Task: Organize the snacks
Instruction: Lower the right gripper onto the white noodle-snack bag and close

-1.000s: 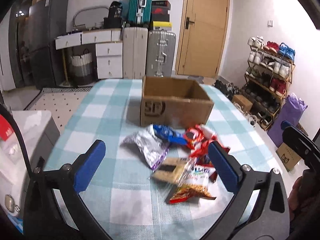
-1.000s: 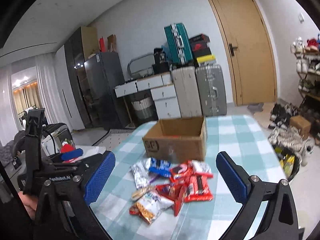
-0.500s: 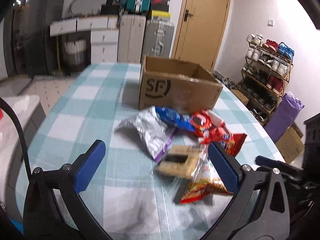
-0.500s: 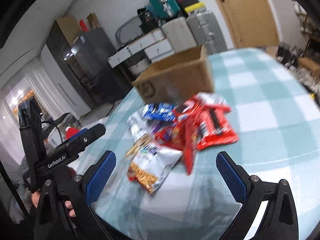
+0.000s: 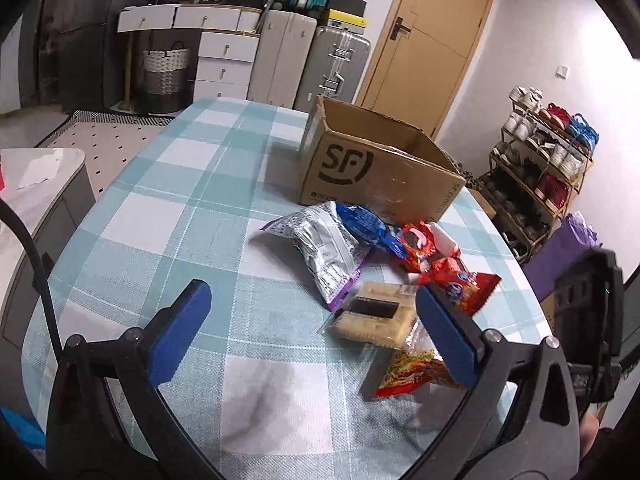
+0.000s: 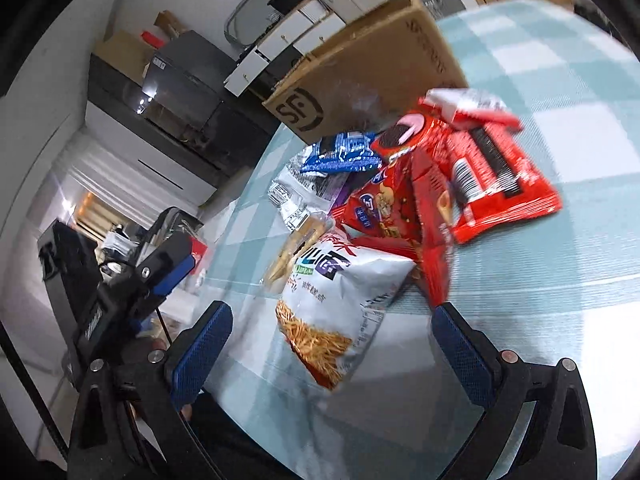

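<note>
Table (image 5: 168, 216), covered in a teal-and-white check cloth, bearing one open cardboard box (image 5: 376, 176) printed "SF" and a heap of snack packets lying just in front of it. Left gripper (image 5: 312, 320): blue-padded fingers spread wide, empty, held above the near part of the table with the heap at its right finger. Right gripper (image 6: 332, 344): fingers likewise spread, empty, tilted, the white snack bag (image 6: 340, 292) lying between and just ahead of them. The left wrist view alone shows the box's open top, a silver packet (image 5: 324, 248) at the left of the heap, a blue packet (image 5: 362, 224) against the box, a clear-wrapped cracker pack (image 5: 372, 316), plus the door (image 5: 428, 40), suitcases (image 5: 308, 60), white drawers (image 5: 220, 60) and shoe rack (image 5: 540, 168); the white bag is mostly hidden behind its right finger. The right wrist view alone shows that bag's printed face with its picture of fried sticks, a red packet (image 6: 396, 208) overlapping its top edge, and a broad red cookie packet (image 6: 492, 172) lying flat toward the right; it also takes in the left gripper's body at the table's left edge.
</note>
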Tool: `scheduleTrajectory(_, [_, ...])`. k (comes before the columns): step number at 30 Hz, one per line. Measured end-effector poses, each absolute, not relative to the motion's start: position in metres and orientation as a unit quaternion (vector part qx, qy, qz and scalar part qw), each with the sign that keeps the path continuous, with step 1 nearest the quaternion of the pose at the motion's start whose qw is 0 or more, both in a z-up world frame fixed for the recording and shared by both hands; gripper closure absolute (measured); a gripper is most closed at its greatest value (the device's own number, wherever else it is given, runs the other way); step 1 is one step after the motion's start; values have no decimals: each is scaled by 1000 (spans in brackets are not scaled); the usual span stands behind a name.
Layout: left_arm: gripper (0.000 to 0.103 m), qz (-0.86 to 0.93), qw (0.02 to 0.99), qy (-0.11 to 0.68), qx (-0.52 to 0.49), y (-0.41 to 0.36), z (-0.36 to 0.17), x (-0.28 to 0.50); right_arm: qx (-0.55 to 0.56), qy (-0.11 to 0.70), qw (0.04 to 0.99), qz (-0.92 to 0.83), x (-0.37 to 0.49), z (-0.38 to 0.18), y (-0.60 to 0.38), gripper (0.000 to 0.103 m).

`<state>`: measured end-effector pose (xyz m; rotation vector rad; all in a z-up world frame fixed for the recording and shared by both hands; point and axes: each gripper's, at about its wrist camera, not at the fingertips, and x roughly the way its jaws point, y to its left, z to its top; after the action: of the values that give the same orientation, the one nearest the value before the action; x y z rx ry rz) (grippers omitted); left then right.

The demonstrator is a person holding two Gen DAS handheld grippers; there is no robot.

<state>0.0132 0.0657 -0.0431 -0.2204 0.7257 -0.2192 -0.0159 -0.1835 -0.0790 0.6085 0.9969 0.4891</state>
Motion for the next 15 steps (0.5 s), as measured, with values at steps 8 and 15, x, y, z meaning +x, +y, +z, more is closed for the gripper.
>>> scheduleTrajectory(8, [1, -120, 924, 350, -95, 60, -40, 4, 269, 479, 806, 221, 0, -79, -174, 14])
scheduleTrajectory(15, [1, -120, 918, 362, -110, 63, -43, 7, 212, 488, 818, 218, 11, -76, -160, 20])
